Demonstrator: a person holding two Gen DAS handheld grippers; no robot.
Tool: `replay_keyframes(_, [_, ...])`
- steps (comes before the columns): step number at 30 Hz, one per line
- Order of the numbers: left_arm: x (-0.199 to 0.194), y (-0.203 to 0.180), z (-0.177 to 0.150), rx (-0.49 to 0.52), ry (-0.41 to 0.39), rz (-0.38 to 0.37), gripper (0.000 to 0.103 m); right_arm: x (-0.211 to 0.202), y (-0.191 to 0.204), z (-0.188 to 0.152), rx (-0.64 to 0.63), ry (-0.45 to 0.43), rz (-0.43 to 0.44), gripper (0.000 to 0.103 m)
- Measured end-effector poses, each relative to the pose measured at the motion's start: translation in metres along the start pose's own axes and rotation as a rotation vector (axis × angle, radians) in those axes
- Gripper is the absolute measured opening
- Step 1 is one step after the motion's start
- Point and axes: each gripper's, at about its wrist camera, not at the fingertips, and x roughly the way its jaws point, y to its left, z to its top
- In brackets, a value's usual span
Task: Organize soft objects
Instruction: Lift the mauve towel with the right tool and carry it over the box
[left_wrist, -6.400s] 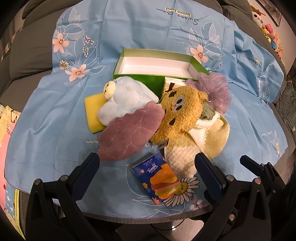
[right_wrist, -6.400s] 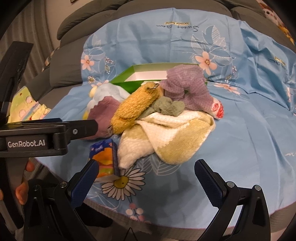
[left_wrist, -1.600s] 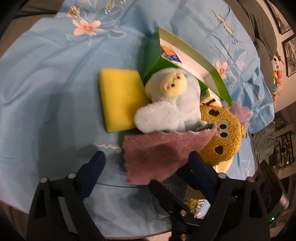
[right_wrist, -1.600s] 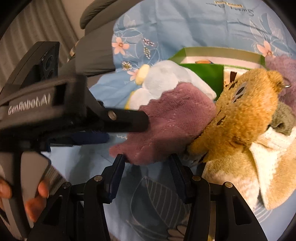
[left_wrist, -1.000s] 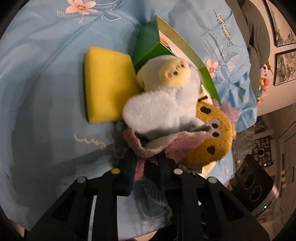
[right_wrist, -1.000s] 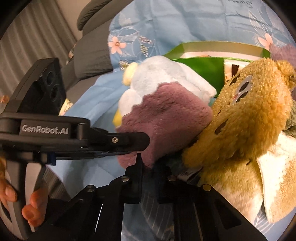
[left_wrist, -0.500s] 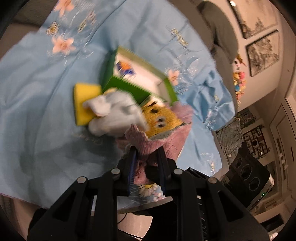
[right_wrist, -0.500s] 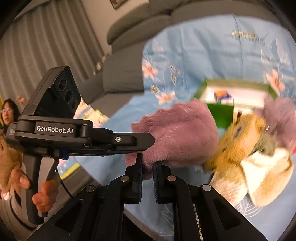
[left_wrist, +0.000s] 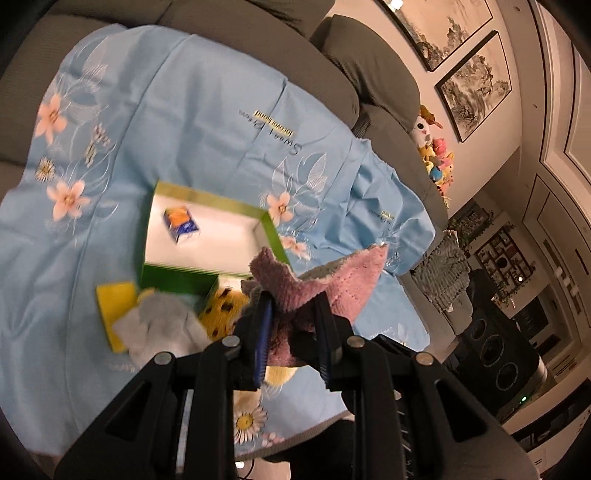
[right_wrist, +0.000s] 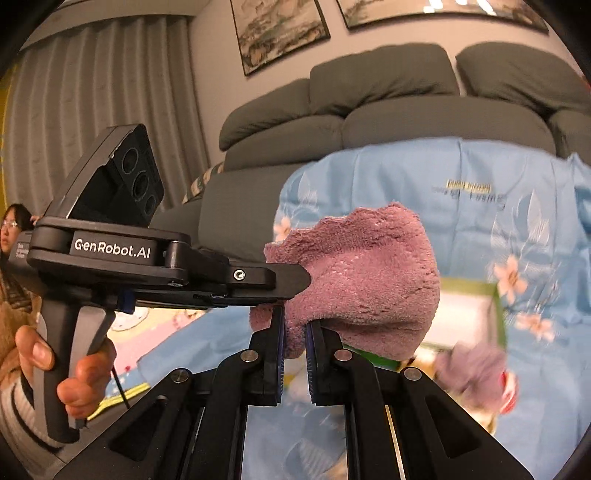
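Your work surface is a light blue floral cloth (left_wrist: 207, 122) spread over a table in front of a grey sofa (right_wrist: 384, 99), with framed ink paintings (left_wrist: 476, 81) on the wall and grey curtains (right_wrist: 92, 122) off to one side. On the cloth sits an open green box (left_wrist: 275, 232) with a small tissue pack (left_wrist: 181, 226) lying inside it.

Your left gripper (left_wrist: 293, 325) is clamped on one edge of the mauve plush cloth (left_wrist: 325, 284), which hangs raised above the table, and your right gripper (right_wrist: 294, 332) is pinched nearly closed on another edge of that same cloth.

Only the left wrist view shows you the pile below: a yellow sponge (left_wrist: 112, 310), a pale blue plush (left_wrist: 162, 328) partly over it, and a yellow-brown plush (left_wrist: 225, 310) just beside the box's near wall. Only the right wrist view shows your left hand (right_wrist: 74, 373) round the grip, plus a blurred purple item (right_wrist: 472, 365) low on the right, possibly another cloth
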Motion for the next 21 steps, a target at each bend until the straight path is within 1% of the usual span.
replay_keyframes(4, [0.014, -0.008, 0.024, 0.018, -0.005, 0.008, 0.020, 0.011, -0.019, 0.018, -0.006, -0.011, -0.015, 0.011])
replay_keyframes(9, [0.040, -0.006, 0.050, 0.024, 0.008, 0.028, 0.020, 0.031, -0.051, 0.026, -0.006, 0.003, -0.026, 0.011])
replay_keyframes(11, [0.056, -0.003, 0.063, 0.022, 0.022, 0.042, 0.020, 0.038, -0.061, 0.026, -0.003, 0.010, -0.027, 0.011])
replay_keyframes(15, [0.084, 0.010, 0.078, 0.009, 0.048, 0.062, 0.018, 0.066, -0.089, 0.025, 0.011, 0.044, -0.031, 0.011])
replay_keyframes(19, [0.118, 0.029, 0.089, -0.026, 0.084, 0.081, 0.019, 0.093, -0.117, 0.019, 0.060, 0.093, -0.024, 0.011])
replay_keyframes(20, [0.127, 0.035, 0.091, -0.038, 0.098, 0.089, 0.019, 0.101, -0.124, 0.017, 0.076, 0.111, -0.023, 0.011])
replay_keyframes(21, [0.135, 0.039, 0.091, -0.046, 0.110, 0.096, 0.021, 0.110, -0.133, 0.013, 0.099, 0.134, -0.031, 0.011])
